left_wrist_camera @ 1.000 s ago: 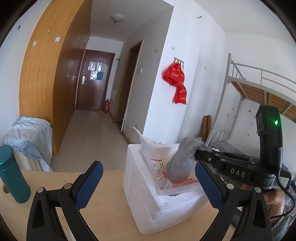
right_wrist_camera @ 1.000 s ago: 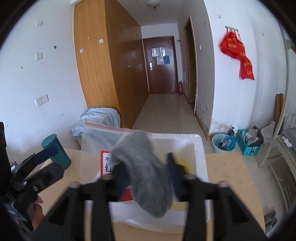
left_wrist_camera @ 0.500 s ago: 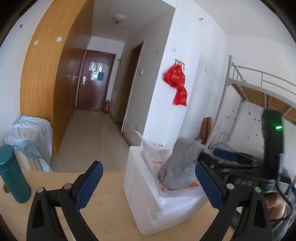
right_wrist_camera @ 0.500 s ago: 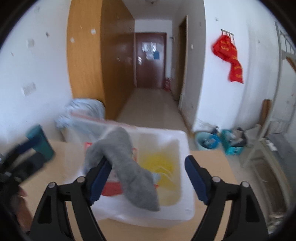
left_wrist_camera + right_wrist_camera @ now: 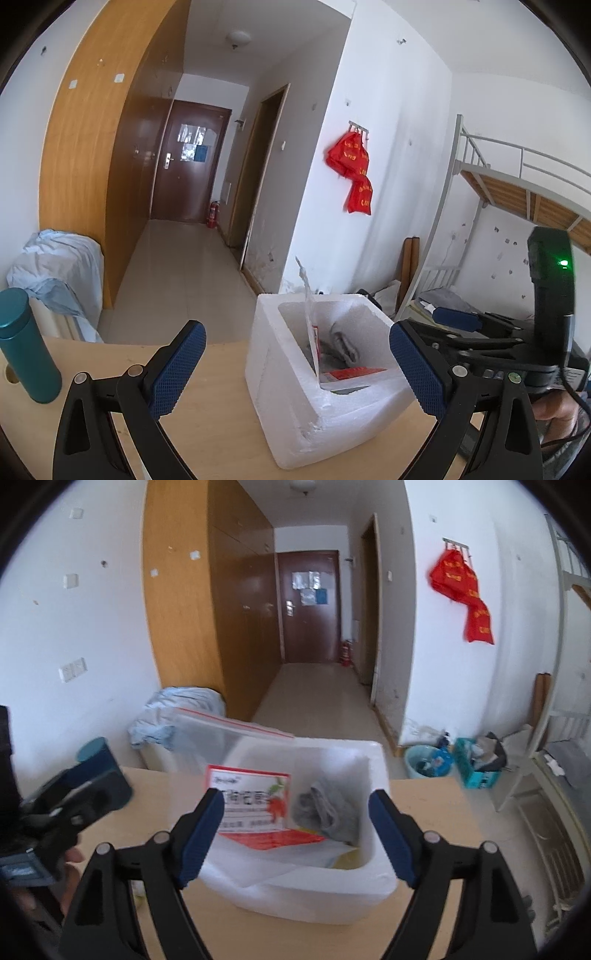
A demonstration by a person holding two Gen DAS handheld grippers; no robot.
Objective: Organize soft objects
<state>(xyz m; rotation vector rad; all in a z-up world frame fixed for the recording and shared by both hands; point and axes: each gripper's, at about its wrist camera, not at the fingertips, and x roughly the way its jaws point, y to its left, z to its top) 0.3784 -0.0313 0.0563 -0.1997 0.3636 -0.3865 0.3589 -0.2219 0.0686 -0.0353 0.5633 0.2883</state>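
One foam box (image 5: 295, 417) sits near the tabletop's (image 5: 207, 424) far edge, with bare wood to its left as far as your one bottle (image 5: 26, 354) at the left edge. One grey sock (image 5: 325, 812) lies inside the box, beside one bag (image 5: 251, 801) that leans on the box's left wall. Your right gripper (image 5: 295, 834) hangs tilted down above the box's near rim, fingers spread and empty. Your left gripper (image 5: 295, 365) is held nearly level by the box, fingers also released.

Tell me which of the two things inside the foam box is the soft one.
The grey sock, crumpled at the right; the plastic bag beside it is flat, with a red-and-white label.
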